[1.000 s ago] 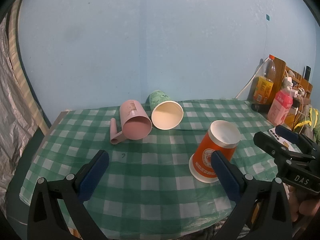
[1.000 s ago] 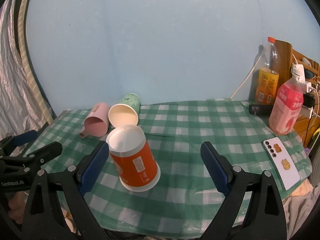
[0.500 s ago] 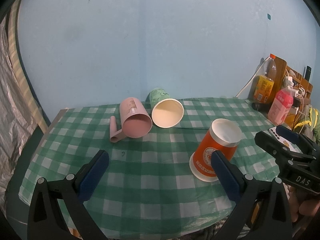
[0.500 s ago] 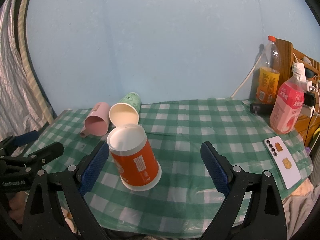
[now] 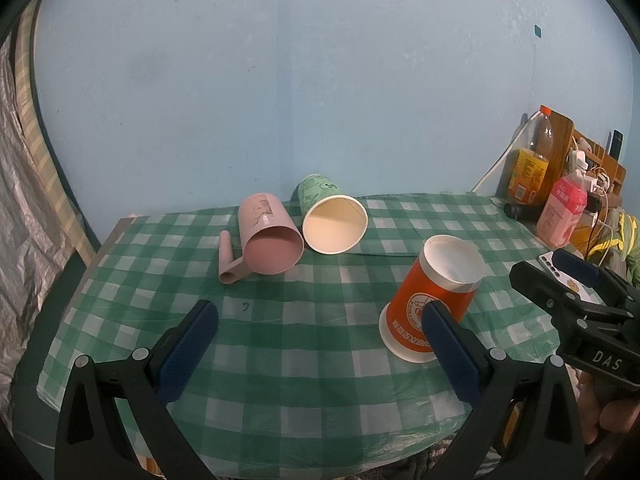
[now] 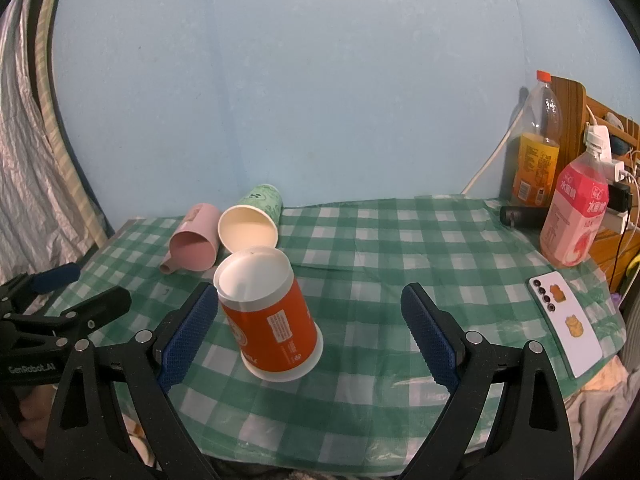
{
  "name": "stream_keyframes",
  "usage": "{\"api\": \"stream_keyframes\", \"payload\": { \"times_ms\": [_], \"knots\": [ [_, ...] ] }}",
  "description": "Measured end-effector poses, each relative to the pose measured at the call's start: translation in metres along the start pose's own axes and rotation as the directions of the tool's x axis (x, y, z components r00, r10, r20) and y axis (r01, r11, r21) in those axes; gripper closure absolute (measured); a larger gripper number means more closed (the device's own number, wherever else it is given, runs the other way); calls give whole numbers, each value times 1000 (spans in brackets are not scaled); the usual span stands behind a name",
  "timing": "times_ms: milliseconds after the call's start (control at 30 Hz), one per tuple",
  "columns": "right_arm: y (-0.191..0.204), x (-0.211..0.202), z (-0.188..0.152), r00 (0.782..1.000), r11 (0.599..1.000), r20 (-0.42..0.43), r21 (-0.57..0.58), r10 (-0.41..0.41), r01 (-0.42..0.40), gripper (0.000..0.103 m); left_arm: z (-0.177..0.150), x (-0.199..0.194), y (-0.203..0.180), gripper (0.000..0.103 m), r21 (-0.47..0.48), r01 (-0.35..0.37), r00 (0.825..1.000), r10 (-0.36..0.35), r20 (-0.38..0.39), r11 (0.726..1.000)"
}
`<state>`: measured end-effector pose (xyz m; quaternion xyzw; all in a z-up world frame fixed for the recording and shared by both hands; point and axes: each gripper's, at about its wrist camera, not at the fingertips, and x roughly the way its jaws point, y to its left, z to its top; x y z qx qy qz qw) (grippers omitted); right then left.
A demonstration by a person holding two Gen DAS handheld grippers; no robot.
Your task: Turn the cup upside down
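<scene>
Orange cup (image 6: 272,316) already inverted on desk (image 6: 400,248), just beside right gripper (image 6: 310,334) left finger. Both right and left gripper (image 5: 320,350) wide open, empty. Risk: finger brush toppling cup.

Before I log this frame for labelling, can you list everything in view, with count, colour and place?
orange cup: 1, orange with white ends, upside down near the table's front edge
green cup: 1, green, lying on its side at the back, mouth toward the cameras
pink mug: 1, pink, on its side, left of the green cup
tablecloth: 1, green-white check, covering the table
orange bottle: 1, orange drink, far right by the wall
pink bottle: 1, pink, in front of the orange bottle
phone: 1, white, right table edge
left gripper: 1, black with blue pads, open
right gripper: 1, same, open
</scene>
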<state>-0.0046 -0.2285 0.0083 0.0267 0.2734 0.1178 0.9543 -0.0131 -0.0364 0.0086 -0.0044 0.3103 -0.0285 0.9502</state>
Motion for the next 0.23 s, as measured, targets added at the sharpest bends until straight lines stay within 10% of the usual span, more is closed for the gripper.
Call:
{"api": "stream_keyframes", "payload": {
  "times_ms": [233],
  "knots": [
    [0,0,-1,1000,1000,0,2,-1,1,11,1,2,2,0,-7,-3,1000,3,-4,1000]
  ]
}}
